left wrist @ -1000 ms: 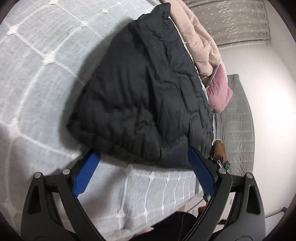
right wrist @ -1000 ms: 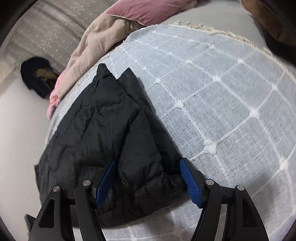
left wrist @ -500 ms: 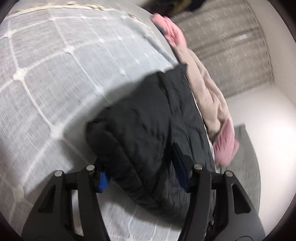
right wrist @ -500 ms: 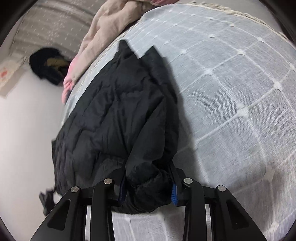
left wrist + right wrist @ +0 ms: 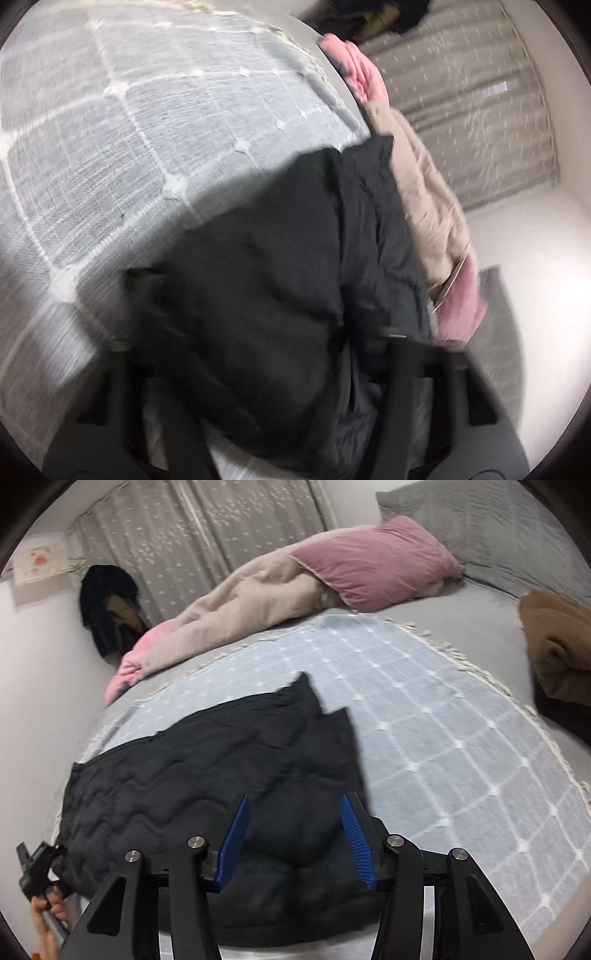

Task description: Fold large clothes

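Black quilted jacket (image 5: 207, 794) spread on a bed.

The puffy, wavy-stitched jacket is laid flat and crumpled on the pale blue checked blanket (image 5: 443, 716), near the bed's edge. Two pointed ends are directed toward the pillows. In the left wrist view, a bunched fold of it (image 5: 266, 295) is seen raised and blurred.

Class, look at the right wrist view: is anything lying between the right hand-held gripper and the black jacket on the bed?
Nothing visible does. The right hand-held gripper sits right over the black jacket, blue pads apart, jaws just opening. The beige blanket and pink pillow lie farther back on the bed.
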{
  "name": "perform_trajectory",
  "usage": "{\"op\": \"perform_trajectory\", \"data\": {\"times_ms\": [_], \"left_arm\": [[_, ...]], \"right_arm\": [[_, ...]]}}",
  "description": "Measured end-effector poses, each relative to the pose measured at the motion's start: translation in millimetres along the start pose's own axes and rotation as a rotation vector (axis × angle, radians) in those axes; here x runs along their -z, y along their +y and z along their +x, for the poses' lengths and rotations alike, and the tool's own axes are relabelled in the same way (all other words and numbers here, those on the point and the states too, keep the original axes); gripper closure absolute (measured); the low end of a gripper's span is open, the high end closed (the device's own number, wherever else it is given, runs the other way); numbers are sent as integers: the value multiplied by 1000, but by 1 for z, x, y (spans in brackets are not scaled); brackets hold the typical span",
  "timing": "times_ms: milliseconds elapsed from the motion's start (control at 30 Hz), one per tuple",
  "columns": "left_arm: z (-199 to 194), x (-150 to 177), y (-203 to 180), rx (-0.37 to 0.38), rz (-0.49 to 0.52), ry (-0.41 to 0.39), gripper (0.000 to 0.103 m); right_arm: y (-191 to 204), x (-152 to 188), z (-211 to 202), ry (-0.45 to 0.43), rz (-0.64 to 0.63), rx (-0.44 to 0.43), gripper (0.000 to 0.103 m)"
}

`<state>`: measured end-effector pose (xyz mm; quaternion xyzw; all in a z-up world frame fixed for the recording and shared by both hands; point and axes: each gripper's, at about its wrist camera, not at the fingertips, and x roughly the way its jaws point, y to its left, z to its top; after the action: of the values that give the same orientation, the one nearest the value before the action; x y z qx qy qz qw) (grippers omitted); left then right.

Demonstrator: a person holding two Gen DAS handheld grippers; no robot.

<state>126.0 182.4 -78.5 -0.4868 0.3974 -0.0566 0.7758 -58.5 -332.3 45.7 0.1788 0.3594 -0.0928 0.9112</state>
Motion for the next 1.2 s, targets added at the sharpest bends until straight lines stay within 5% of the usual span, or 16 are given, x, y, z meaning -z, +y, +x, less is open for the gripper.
{"op": "perform_trajectory", "data": {"times_ms": [133,400,567,767,1033,1200], "left_arm": [[-7,-1,6,30,-61,-29,88],[-86,-14,-22,38,77,-264,90],[-138,-19,-21,22,165,-401,90],[-179,-7,-45,132,291,-464,90],[-158,30,-110,369,461,-385,89],[-130,60,-154,481,566,-270,88]], "right_arm": [[32,10,3,-11,-62,-67,51],[104,19,11,-20,-139,-225,51],[167,40,34,66,-214,-344,51],[233,84,72,258,-318,-477,51],[247,119,121,382,-413,-487,50],[223,96,119,458,-273,-596,50]]}}
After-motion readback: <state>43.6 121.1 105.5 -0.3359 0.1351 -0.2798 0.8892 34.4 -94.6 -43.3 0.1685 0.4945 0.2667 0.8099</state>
